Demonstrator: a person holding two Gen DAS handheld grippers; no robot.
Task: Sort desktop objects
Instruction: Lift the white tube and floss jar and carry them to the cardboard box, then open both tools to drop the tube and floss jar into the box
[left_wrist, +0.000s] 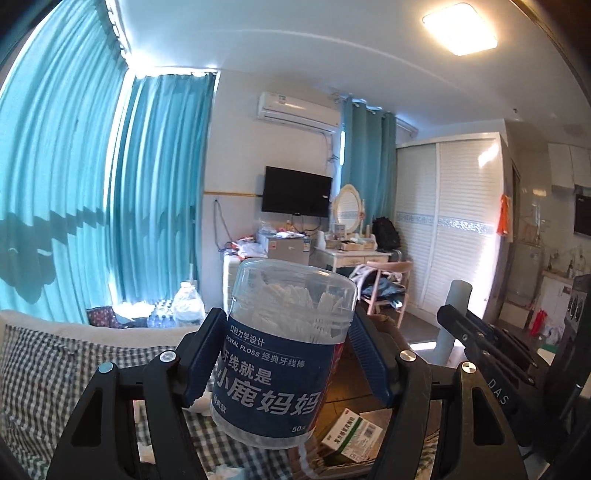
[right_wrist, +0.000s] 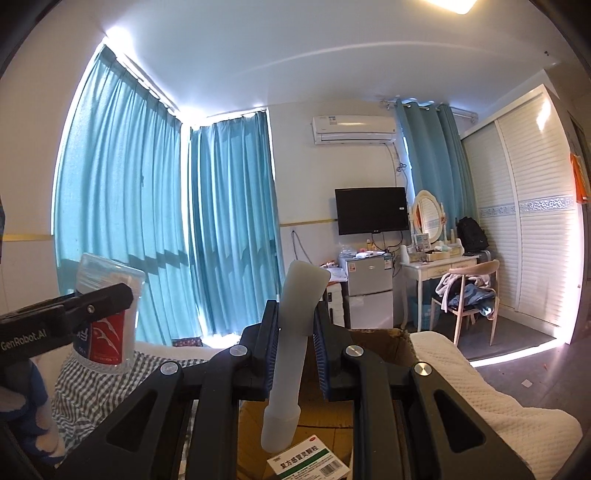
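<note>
In the left wrist view my left gripper (left_wrist: 288, 332) is shut on a clear jar of dental floss picks (left_wrist: 280, 354) with a dark blue label, held upright above the bed. My right gripper (right_wrist: 295, 314) is shut on a pale grey-white tube (right_wrist: 291, 354) that stands upright between its blue pads. The right wrist view also shows the left gripper (right_wrist: 74, 306) holding the jar (right_wrist: 110, 295) at the far left. The tube (left_wrist: 456, 314) and the right gripper's fingers (left_wrist: 484, 343) show at the right of the left wrist view.
Below both grippers is an open cardboard box (right_wrist: 380, 343) with a green-and-white medicine box (right_wrist: 310, 463) inside. A checked cloth (left_wrist: 48, 362) lies to the left and a white quilted blanket (right_wrist: 480, 402) to the right. Water bottles (left_wrist: 184, 306) stand by the curtains.
</note>
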